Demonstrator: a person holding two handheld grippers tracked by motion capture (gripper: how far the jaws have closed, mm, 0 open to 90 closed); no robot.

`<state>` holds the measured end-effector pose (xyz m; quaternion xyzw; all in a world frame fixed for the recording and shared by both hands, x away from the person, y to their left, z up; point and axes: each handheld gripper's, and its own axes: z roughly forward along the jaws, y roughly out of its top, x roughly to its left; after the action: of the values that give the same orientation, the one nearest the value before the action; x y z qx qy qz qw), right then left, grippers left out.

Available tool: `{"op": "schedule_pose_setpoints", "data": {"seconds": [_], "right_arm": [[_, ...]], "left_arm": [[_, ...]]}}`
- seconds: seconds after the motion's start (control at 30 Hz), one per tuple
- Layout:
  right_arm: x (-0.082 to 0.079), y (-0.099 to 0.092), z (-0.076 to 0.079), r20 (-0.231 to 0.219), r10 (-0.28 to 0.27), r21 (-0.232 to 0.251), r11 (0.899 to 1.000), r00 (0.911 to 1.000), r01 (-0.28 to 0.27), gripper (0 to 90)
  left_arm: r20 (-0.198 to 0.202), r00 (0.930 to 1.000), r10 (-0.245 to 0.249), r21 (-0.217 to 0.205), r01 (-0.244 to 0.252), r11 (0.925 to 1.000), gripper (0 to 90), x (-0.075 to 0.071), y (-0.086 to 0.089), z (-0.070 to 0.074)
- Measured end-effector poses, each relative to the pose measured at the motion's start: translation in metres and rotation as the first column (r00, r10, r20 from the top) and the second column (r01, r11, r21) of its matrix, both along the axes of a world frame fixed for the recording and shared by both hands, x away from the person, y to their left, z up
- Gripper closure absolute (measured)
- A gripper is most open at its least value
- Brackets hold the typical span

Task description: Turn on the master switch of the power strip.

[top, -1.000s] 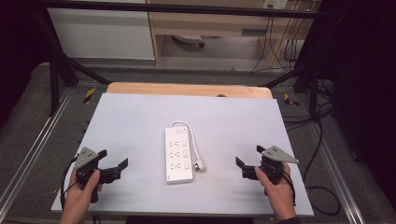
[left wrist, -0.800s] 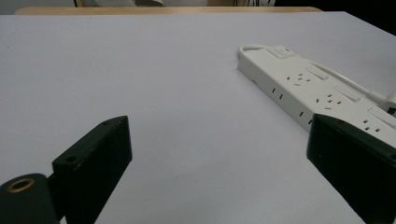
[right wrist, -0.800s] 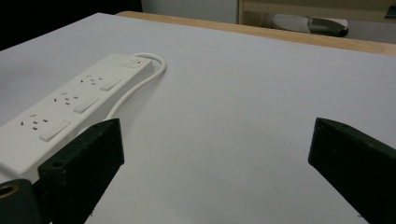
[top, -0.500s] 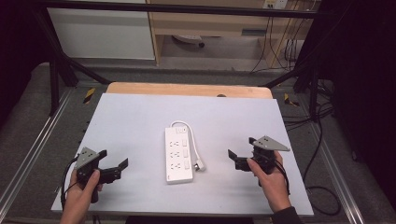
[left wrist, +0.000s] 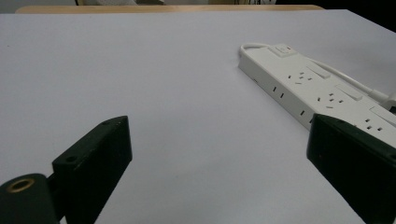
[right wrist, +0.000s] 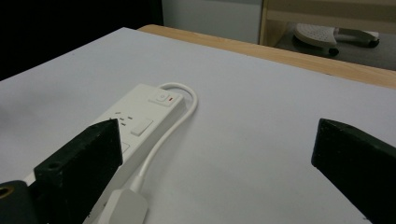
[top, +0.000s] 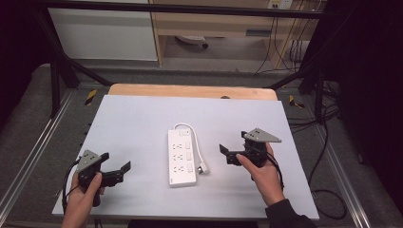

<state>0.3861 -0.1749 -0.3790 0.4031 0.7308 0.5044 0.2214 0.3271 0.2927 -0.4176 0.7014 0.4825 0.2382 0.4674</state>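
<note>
high view showed the white power strip lying flat near the middle of the grey counter, its switch end pointing away from the person and its thin cord looping out from that end and running back down the strip's right side to the plug, which rested just beside the strip's near right edge. nothing held or touched the strip.

the right tool sat just to the right of the strip, near the plug, with its jaws spread wide and nothing between them. compared with a second ago it had moved in from the counter's right edge toward the strip, and its hand had come forward with it. right gripper view put the plug low between the jaws, close in, with the strip running away behind the left jaw.

the left tool lay well to the left of the strip, near the counter's front, also released and empty, and it had not shifted over that second. left gripper view had the strip off to its right.

judged from this, the right side was closing in on the plug or cord for a first grasp, while the left waited. the pickup itself was not yet begun.
</note>
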Motion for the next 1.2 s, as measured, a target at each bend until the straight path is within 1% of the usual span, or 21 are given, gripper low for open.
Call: {"op": "schedule_pose_setpoints", "data": {"seconds": [0.07, 0.2, 0.33, 0.4, 0.43, 0.53, 0.6, 0.63, 0.67, 0.7, 0.8, 0.83, 0.87, 0.9, 0.97, 1.0, 1.03, 1.1, 1.13, 1.17, 1.2], "right_arm": [[0.001, 0.002, 0.001, -0.002, 0.003, -0.003, 1.0, 1.0, -0.003, 2.6], [0.01, 0.012, 0.007, 0.001, 0.003, 0.017, 1.0, 1.0, -0.003, 3.4], [0.015, 0.016, 0.01, 0.006, 0.0, 0.017, 1.0, 1.0, 0.0, 3.8], [0.019, 0.018, 0.011, 0.003, -0.003, 0.028, 1.0, 1.0, 0.003, 4.6], [0.022, 0.02, 0.013, 0.001, -0.011, 0.041, 0.999, 0.9999, 0.011, 6.5], [0.026, 0.023, 0.014, 0.007, -0.019, 0.048, 0.999, 0.9998, 0.019, 9.7], [0.029, 0.025, 0.016, 0.013, -0.026, 0.05, 0.998, 0.9996, 0.025, 15.3], [0.032, 0.027, 0.017, 0.017, -0.026, 0.063, 0.998, 0.9995, 0.025, 20.9], [0.032, 0.027, 0.017, 0.017, -0.026, 0.063, 0.998, 0.9995, 0.025, 20.9], [0.034, 0.03, 0.019, 0.026, -0.026, 0.066, 0.998, 0.9993, 0.024, 27.8], [0.036, 0.034, 0.02, 0.035, -0.022, 0.056, 0.998, 0.9991, 0.02, 41.3], [0.036, 0.034, 0.02, 0.035, -0.022, 0.056, 0.998, 0.9991, 0.02, 41.3], [0.037, 0.035, 0.02, 0.041, -0.023, 0.049, 0.999, 0.9989, 0.021, 46.1], [0.038, 0.038, 0.02, 0.049, -0.018, 0.046, 0.999, 0.9987, 0.015, 54.3], [0.04, 0.041, 0.02, 0.055, -0.015, 0.043, 0.999, 0.9984, 0.012, 62.4], [0.04, 0.041, 0.02, 0.055, -0.015, 0.043, 0.999, 0.9984, 0.012, 62.4], [0.041, 0.044, 0.019, 0.067, -0.011, 0.049, 0.999, 0.9977, 0.007, 70.1], [0.043, 0.046, 0.019, 0.074, -0.013, 0.049, 0.999, 0.9972, 0.009, 75.6], [0.043, 0.046, 0.019, 0.074, -0.013, 0.049, 0.999, 0.9972, 0.009, 75.6], [0.045, 0.048, 0.018, 0.078, -0.008, 0.054, 0.999, 0.9969, 0.004, 80.2], [0.045, 0.048, 0.018, 0.078, -0.008, 0.054, 0.999, 0.9969, 0.004, 80.2]], "left_arm": [[-0.001, 1.0, -0.001, 0.001, 0.001, 1.0, 6.7, 0.0, 0.0, 0.0], [0.0, 1.0, -0.003, 0.003, 0.003, 1.0, 6.7, 0.0, -0.001, 0.0], [0.001, 1.0, -0.004, 0.0, 0.004, 1.0, 6.7, 0.0, -0.001, 0.0], [0.0, 1.0, -0.003, 0.001, 0.003, 1.0, 6.7, 0.001, -0.001, 0.0], [0.0, 1.0, -0.003, 0.0, 0.003, 1.0, 6.7, 0.001, -0.001, 0.0], [0.001, 1.0, -0.005, 0.002, 0.005, 1.0, 6.7, 0.001, -0.001, 0.0], [0.0, 1.0, -0.006, 0.003, 0.006, 1.0, 6.7, 0.001, -0.002, 0.0], [0.0, 1.0, -0.006, 0.003, 0.006, 1.0, 6.7, 0.001, -0.002, 0.0], [0.0, 1.0, -0.007, 0.003, 0.007, 1.0, 6.7, 0.001, -0.002, 0.0], [0.0, 1.0, -0.007, 0.003, 0.007, 1.0, 6.7, 0.001, -0.002, 0.0], [-0.001, 1.0, -0.007, 0.003, 0.007, 1.0, 6.7, 0.001, -0.002, 0.0], [-0.001, 1.0, -0.007, 0.003, 0.007, 1.0, 6.7, 0.001, -0.002, 0.0], [-0.002, 1.0, -0.007, 0.001, 0.007, 1.0, 6.7, 0.001, -0.002, 0.0], [-0.001, 1.0, -0.007, 0.002, 0.007, 1.0, 6.7, 0.001, -0.002, 0.0], [-0.001, 1.0, -0.008, 0.003, 0.008, 1.0, 6.7, 0.001, -0.002, 0.0], [-0.001, 1.0, -0.008, 0.002, 0.008, 1.0, 6.7, 0.001, -0.002, 0.0], [-0.001, 1.0, -0.007, 0.002, 0.007, 1.0, 6.7, 0.001, -0.002, 0.0], [-0.004, 1.0, -0.006, 0.001, 0.006, 1.0, 6.7, 0.001, -0.002, -0.001], [-0.004, 1.0, -0.006, 0.001, 0.006, 1.0, 6.7, 0.001, -0.002, -0.001], [-0.004, 1.0, -0.005, 0.001, 0.005, 1.0, 6.7, 0.001, -0.002, -0.001], [-0.003, 1.0, -0.005, 0.001, 0.005, 1.0, 6.7, 0.001, -0.002, -0.001]]}}
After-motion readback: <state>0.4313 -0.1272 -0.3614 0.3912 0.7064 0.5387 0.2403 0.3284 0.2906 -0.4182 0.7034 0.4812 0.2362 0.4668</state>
